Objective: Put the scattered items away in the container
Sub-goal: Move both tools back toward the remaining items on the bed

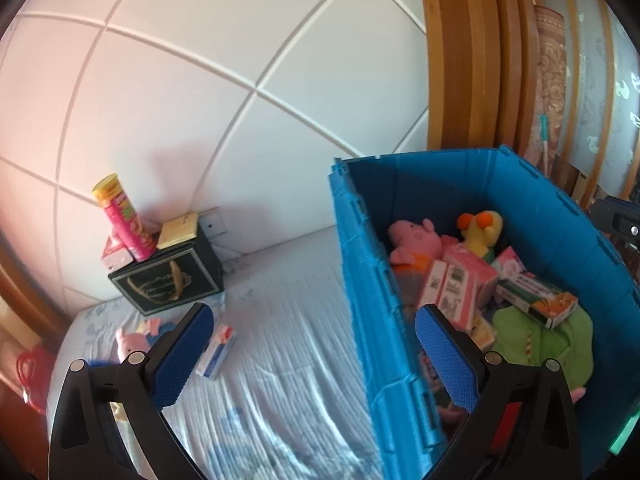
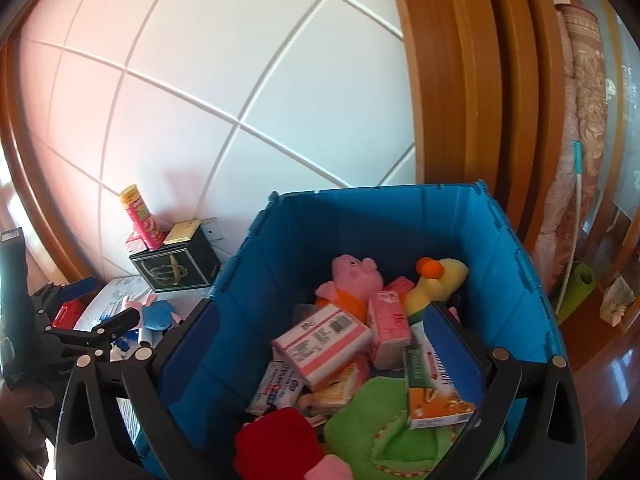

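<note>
From the left wrist, the left tongs gape wide and empty over the bed; the small white box lies at nine o'clock, just beside the left finger, long axis toward one o'clock; the blue crate stands at three. From the right wrist, the right tongs hang wide and empty over the crate's contents; the left is nearer.

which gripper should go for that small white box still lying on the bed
Left. The left gripper is open and empty, pointed at the bed with the white box just beyond its left finger. The right gripper hangs open over the blue crate.
</note>
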Motion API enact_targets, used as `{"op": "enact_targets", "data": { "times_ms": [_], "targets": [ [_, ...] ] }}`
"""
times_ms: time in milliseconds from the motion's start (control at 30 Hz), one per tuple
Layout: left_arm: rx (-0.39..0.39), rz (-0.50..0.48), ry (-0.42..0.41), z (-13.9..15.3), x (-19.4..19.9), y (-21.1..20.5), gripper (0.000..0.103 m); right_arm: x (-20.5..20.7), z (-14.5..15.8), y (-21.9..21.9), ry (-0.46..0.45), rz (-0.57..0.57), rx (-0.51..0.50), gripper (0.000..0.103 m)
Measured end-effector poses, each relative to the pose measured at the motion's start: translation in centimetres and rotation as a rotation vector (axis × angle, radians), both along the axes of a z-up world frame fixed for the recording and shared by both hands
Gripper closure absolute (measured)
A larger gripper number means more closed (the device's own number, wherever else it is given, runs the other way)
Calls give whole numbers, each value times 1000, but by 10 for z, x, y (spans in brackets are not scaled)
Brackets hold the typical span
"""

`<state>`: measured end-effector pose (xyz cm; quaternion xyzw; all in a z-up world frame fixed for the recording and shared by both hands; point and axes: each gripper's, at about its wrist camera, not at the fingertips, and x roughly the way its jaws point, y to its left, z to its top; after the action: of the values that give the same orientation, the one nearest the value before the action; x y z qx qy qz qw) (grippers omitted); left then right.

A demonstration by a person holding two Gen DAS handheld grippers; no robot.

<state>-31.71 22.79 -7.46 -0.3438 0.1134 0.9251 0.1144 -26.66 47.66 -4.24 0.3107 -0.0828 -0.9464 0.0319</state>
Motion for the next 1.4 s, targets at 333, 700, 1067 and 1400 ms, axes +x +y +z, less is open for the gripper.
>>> {"op": "enact_targets", "data": {
  "times_ms": [333, 700, 1067, 1400],
  "targets": [
    [21, 245, -44, -30, 26, -174, 1, -7, 4, -140, 17, 196, 34, 0],
    [-3, 403, -141, -89, 36, -381, 1, -23, -56, -321, -72, 313, 62, 0],
    [-1, 445, -253, -183, 38, -527, 1, -58, -130, -501, -191, 419, 97, 0],
    [32, 364, -281, -264, 19, -577, 4, -93, -210, -599, -285, 476, 127, 0]
  ]
}}
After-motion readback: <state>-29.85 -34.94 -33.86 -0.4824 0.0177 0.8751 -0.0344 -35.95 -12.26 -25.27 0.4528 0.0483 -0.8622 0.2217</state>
